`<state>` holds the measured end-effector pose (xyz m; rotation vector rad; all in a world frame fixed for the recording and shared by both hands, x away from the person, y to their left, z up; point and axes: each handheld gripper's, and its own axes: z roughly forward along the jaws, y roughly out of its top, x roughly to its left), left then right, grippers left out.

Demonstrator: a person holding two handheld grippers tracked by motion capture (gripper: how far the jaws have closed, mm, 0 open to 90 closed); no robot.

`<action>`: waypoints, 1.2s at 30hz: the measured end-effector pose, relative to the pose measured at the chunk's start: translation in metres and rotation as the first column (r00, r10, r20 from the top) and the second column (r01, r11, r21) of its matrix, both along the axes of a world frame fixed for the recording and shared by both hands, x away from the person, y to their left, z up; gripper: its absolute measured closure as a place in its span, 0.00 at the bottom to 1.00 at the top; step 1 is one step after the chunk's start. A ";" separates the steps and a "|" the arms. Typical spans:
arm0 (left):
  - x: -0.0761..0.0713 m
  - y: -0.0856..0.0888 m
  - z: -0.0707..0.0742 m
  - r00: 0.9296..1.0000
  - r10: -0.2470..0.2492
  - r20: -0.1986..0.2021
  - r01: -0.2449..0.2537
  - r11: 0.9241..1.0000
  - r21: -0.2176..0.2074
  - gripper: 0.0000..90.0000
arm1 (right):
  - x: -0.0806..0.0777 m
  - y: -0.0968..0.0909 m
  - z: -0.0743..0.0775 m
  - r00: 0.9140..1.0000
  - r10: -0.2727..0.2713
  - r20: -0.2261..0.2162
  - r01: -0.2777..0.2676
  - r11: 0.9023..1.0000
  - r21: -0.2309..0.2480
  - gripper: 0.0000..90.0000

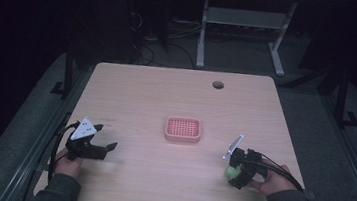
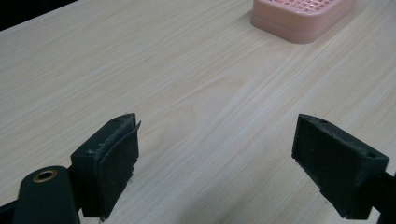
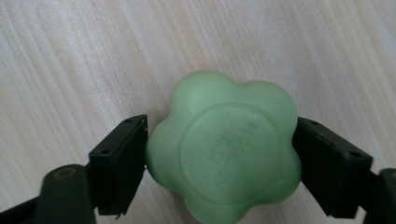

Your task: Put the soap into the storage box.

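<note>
Right gripper point(image 3: 222, 161): I have it closed on the green soap point(image 3: 224, 151), one jaw on each side, both pressing into the scalloped edge.
Soap position: near the right front of the surface point(image 1: 177, 90), low over the wood; I cannot tell whether it touches.
Soap orientation: flower-shaped and nearly round, so I find no real long axis. Its flat embossed face points back along the jaws toward the right gripper's camera; the lettering is too faint to read.
Reason for hold: I judge the edge grip leaves the broad face free for laying it flat.
Left gripper point(image 2: 215, 154): open, nothing between the jaws, parked at the left front and pointing toward the pink dish point(image 1: 182, 129).
Pink dish: at mid-surface, ridged grid uppermost, well apart from both grippers; I judge it the likely destination.
</note>
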<state>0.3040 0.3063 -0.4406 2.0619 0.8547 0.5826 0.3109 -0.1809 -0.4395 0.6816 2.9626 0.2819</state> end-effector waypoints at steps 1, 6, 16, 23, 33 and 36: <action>0.000 0.000 0.000 1.000 0.000 0.001 0.000 1.000 0.001 0.16 | 0.000 0.000 0.000 1.000 -0.001 -0.002 0.001 1.000 -0.001 0.25; 0.000 0.000 0.000 1.000 0.000 0.002 0.000 1.000 0.001 0.16 | 0.001 0.000 -0.001 1.000 0.002 -0.003 -0.002 1.000 -0.001 0.26; 0.000 0.000 0.000 1.000 0.000 -0.001 0.000 1.000 0.001 0.16 | 0.002 0.001 -0.001 1.000 -0.014 -0.014 0.014 1.000 -0.008 0.27; 0.000 0.001 0.001 1.000 -0.001 0.000 0.001 1.000 0.006 0.16 | 0.002 -0.003 0.000 1.000 -0.022 -0.021 0.022 0.999 0.031 0.28; 0.000 0.001 0.001 1.000 -0.005 0.001 0.005 1.000 0.010 0.16 | 0.003 -0.005 0.009 0.999 -0.035 0.003 0.035 0.996 0.079 0.28; 0.000 0.001 0.001 1.000 -0.006 0.003 0.006 1.000 0.010 0.16 | 0.004 -0.004 0.012 1.000 -0.030 0.008 0.030 0.995 0.095 0.28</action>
